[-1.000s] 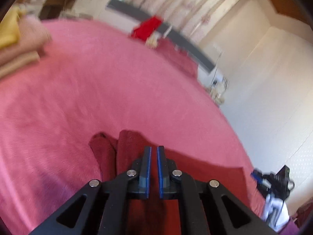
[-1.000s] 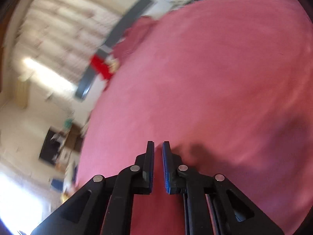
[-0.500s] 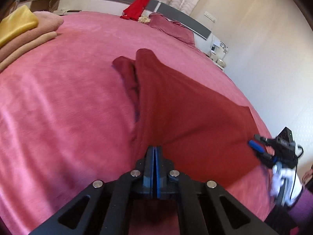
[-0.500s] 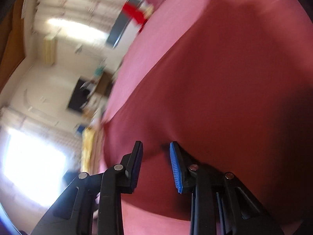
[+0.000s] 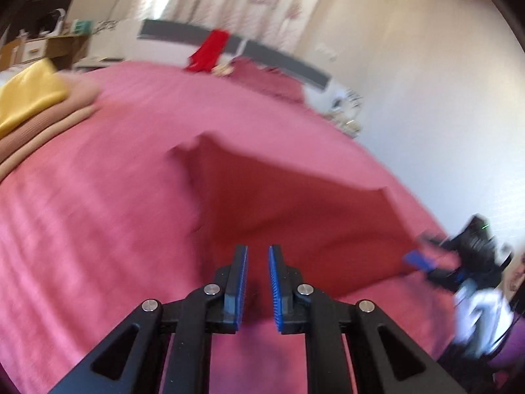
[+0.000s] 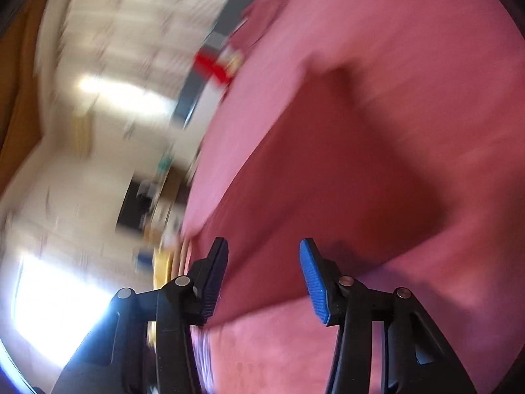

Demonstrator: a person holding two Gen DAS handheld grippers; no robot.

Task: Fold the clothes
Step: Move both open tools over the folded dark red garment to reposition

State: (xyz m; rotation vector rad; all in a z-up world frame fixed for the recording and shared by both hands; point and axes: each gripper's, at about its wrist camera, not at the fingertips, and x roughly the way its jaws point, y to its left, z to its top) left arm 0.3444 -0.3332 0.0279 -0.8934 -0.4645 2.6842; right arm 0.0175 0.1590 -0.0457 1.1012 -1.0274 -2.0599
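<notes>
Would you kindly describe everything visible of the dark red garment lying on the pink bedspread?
The dark red cloth garment lies spread on the pink bedspread, roughly flat, with one far corner bunched into a fold. It looks soft and plain; blur hides finer detail. Both the left tongs and right tongs are open at its near edge, gripping nothing.

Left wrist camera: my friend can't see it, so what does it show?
A dark red cloth lies spread on a pink bed, just ahead of the open, empty left gripper. Folded yellow and peach clothes are stacked at the far left, and the right gripper is at the cloth's right edge.
</notes>
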